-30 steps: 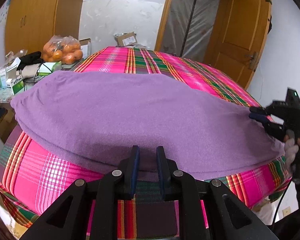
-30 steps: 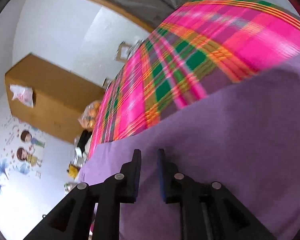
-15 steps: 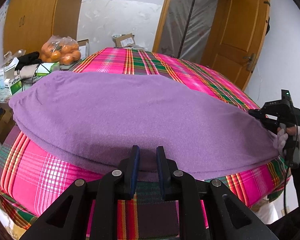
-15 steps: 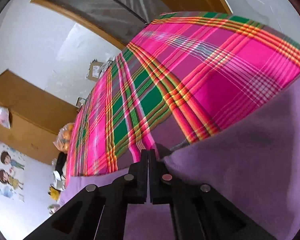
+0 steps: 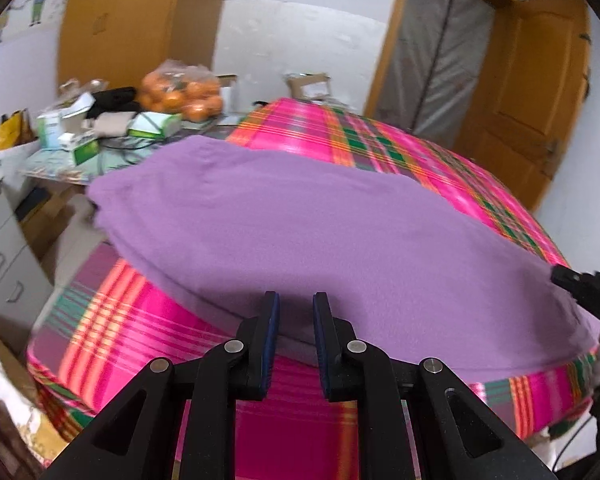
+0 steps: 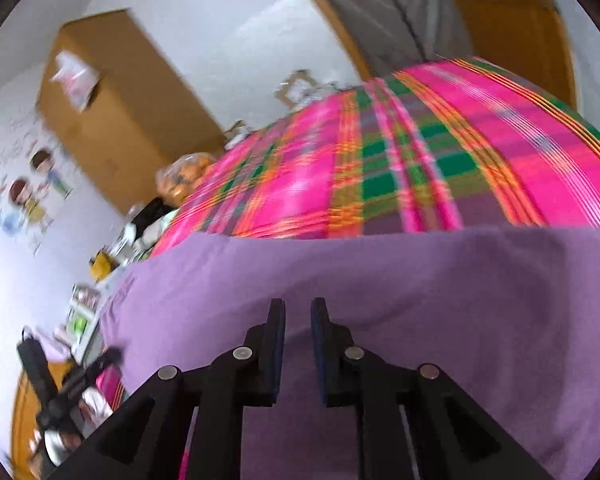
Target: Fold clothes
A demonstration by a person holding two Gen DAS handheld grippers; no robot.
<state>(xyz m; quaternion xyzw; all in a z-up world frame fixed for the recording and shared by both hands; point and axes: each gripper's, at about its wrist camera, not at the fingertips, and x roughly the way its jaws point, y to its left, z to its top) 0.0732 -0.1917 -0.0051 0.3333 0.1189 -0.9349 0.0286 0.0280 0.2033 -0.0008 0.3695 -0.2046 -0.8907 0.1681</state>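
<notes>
A: Nearest you, your left gripper has its fingers a little apart with nothing between them, poised at the near hem of the purple fleece garment.

B: And the right one?

A: Your right gripper hovers over the same cloth, its fingers opening and empty. Its view shows the garment's far edge straight across the pink, green and orange plaid bed. Only the left view shows the near hem overhanging the mattress side.

B: Room to move?

A: Bare plaid lies beyond the cloth. Past the left corner stands a cluttered surface with a bag of oranges; an orange wooden door stands further back.
</notes>
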